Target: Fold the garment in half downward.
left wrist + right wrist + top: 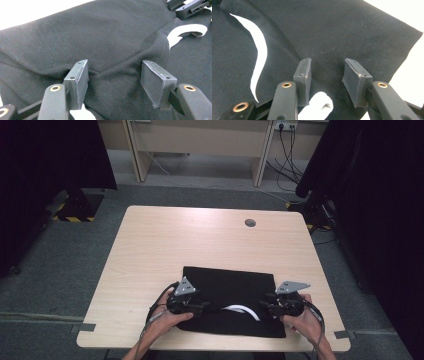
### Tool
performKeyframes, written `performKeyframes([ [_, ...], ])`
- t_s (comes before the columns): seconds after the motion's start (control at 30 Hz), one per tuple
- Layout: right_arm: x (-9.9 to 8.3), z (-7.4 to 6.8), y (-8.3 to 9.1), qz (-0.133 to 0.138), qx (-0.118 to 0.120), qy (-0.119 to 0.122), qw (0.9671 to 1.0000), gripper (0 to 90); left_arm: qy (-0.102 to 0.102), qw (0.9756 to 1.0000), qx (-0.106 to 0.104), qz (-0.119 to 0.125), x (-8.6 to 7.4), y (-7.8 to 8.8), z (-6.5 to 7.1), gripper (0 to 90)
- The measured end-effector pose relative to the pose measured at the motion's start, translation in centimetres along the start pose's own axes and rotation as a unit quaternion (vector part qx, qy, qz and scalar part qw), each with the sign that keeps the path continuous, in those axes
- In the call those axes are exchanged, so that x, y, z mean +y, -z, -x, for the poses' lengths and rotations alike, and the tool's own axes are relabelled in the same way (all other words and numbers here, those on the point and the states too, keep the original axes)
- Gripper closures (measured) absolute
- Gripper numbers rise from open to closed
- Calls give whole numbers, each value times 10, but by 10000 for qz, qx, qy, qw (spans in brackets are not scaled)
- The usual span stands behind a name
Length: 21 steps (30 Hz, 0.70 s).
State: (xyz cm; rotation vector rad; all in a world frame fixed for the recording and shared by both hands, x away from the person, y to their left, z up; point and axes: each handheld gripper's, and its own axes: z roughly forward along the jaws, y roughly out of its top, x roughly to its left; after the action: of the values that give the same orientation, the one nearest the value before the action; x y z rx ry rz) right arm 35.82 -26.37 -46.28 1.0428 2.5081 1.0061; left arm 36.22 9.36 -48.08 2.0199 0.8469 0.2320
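Observation:
A black garment (230,285) lies folded flat on the near half of the table. A white curved strip (244,310) shows at its neck opening, near the front edge. My left gripper (202,306) rests on the cloth's near left part. In the left gripper view it (115,72) is open, with a raised ridge of black fabric (100,32) between the jaws. My right gripper (266,306) sits on the near right part. It (327,67) is open too, its jaws astride flat cloth (337,27) beside the white strip (260,50).
The light wooden table (200,235) has a round cable hole (250,223) at the back right. Black curtains hang on both sides, and a desk frame (200,150) stands beyond. The right gripper's jaws (190,7) show far off in the left gripper view.

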Motion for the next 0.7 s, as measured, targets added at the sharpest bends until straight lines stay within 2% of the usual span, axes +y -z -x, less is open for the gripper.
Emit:
performKeyframes([
  [0.1,6,14,-3,13,-112,-83,9999,583,10,10000,29,32,9,-11,-7,387],
  [0.2,12,25,-5,40,-120,-172,9998,568,15,10000,52,77,14,-13,-10,366],
  [0.3,16,25,0,249,-28,-163,9996,560,-3,9997,84,215,15,-6,-9,334],
  [0.37,17,19,7,357,53,-77,9993,574,-57,9996,98,250,14,-2,-8,337],
  [0.4,17,15,10,360,107,4,9993,591,-206,9992,127,322,12,4,-5,361],
  [0.47,16,9,11,251,172,138,9994,654,-354,9988,128,324,11,8,-2,429],
  [0.57,12,-1,10,59,275,389,9988,808,-565,9975,177,379,9,12,1,658],
  [0.63,10,-5,14,124,268,483,9984,848,-622,9967,170,483,10,16,1,782],
  [0.7,10,-10,23,265,262,560,9977,867,-678,9962,113,538,10,23,2,840],
])
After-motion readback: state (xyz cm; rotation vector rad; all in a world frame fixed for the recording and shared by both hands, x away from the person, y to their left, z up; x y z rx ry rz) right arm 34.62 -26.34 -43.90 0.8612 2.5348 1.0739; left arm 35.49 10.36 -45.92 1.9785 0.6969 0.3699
